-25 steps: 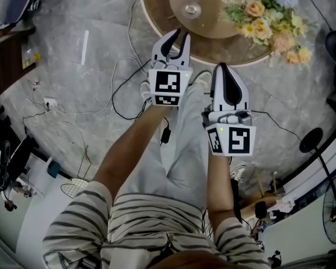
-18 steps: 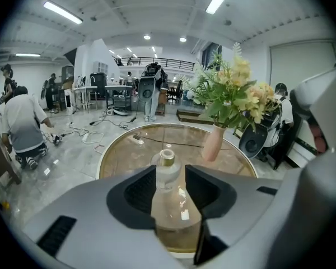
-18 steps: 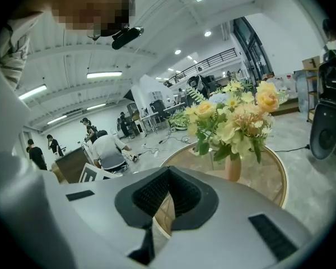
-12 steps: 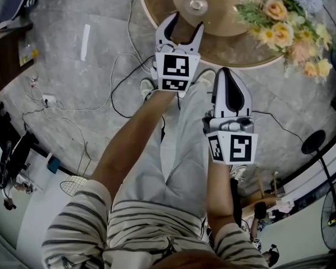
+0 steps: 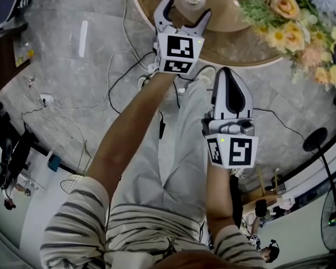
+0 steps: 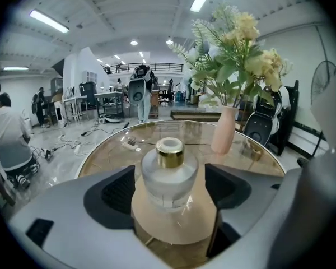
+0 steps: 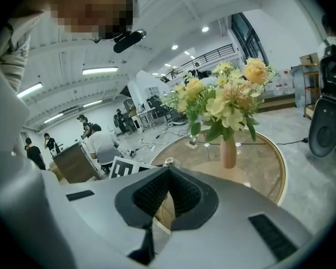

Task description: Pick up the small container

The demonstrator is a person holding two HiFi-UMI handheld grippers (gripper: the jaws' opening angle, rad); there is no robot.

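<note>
My left gripper has just been opening its jaws wide, and the small container sits dead centre between them, untouched. It looks like frosted glass, so probably rigid, slick and breakable. I'd squeeze the round belly gently. The right gripper is closed and empty.

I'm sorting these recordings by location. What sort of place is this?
Probably a large open workshop or lab hall rather than a home: long ceiling strip lights, workbenches with people near them in the background, and loose cables trailing across the floor.
</note>
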